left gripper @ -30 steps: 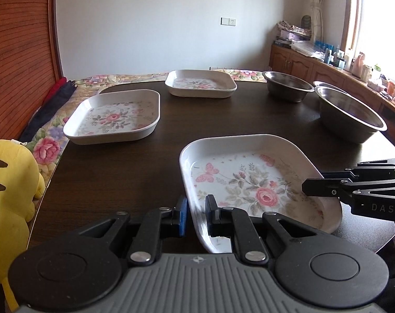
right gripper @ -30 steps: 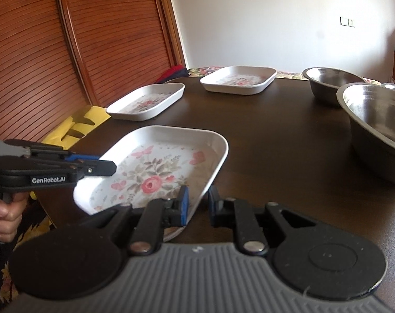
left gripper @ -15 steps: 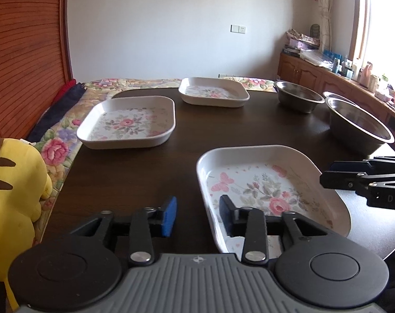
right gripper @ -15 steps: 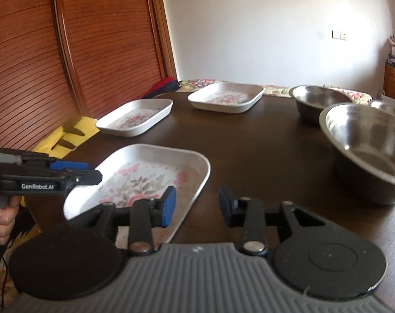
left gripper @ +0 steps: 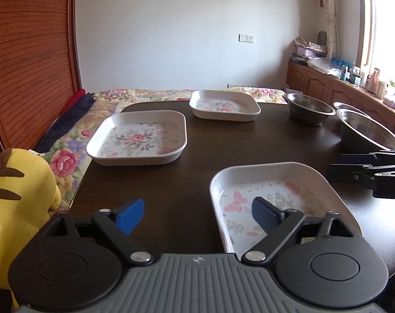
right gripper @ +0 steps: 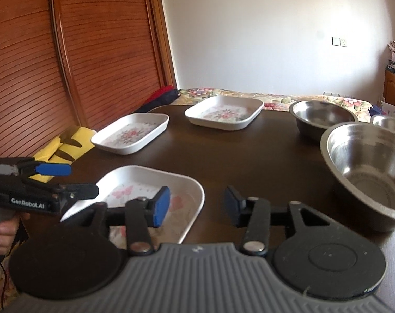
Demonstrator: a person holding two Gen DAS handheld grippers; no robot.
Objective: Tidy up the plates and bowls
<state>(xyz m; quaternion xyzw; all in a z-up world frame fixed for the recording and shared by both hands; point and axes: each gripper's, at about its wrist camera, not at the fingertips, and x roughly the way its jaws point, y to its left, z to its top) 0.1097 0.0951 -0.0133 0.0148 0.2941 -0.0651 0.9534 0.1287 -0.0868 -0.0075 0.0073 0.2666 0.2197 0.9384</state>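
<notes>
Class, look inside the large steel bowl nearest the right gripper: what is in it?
The large steel bowl shows only bare, shiny metal inside. Its near wall hides the near part of the floor.

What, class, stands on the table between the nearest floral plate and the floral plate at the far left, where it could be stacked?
Nothing visible. Only bare dark table lies between the nearest plate and the far-left plate. The third plate and the steel bowls stand off to the right of that path.

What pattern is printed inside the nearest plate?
Pink flowers and a pink butterfly on white, on the nearest plate; the left wrist view shows it best.
</notes>
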